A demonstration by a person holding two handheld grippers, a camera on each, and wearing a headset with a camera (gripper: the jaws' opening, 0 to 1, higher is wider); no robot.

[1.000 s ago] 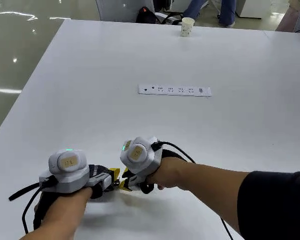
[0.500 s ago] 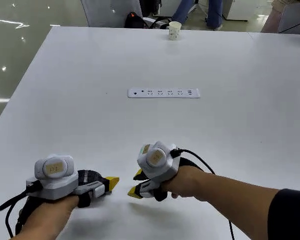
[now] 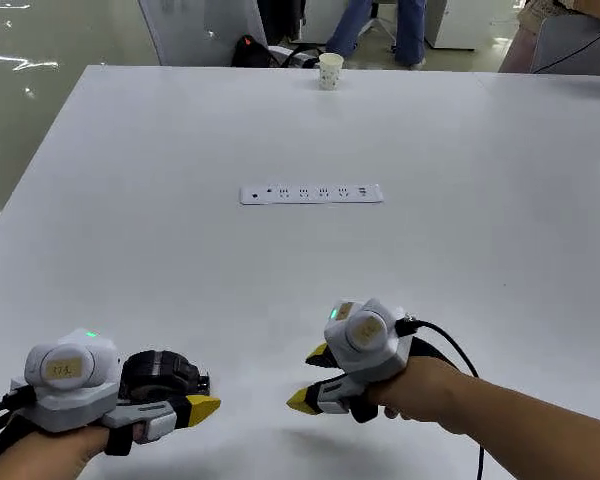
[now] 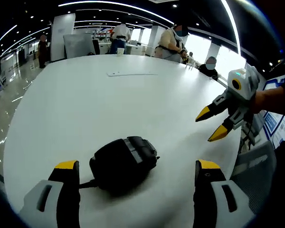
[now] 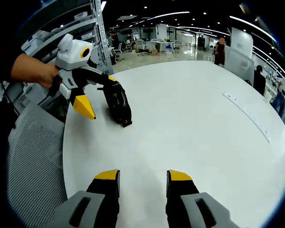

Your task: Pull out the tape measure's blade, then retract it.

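Observation:
A black tape measure [image 3: 161, 372] lies on the white table [image 3: 400, 150] at the near left, and no blade is drawn out of it. My left gripper [image 3: 185, 388] is open, with the tape measure [image 4: 124, 161] resting loose between its wide jaws. My right gripper [image 3: 310, 378] is open and holds nothing, a hand's width to the right of the tape measure. The left gripper view catches the right gripper [image 4: 217, 124] with its yellow tips apart. From the right gripper [image 5: 143, 176] I see the left gripper [image 5: 92, 102] beside the tape measure [image 5: 116, 102].
A white power strip [image 3: 311, 193] lies mid-table and a paper cup [image 3: 330, 70] stands near the far edge. A chair [image 3: 195, 30] and people's legs are beyond the table. The table's left edge [image 3: 30, 170] drops to a glossy floor.
The grippers were tip to tip a second ago. The right gripper has drawn away to the right, and the tape measure now lies in plain sight between the left gripper's jaws.

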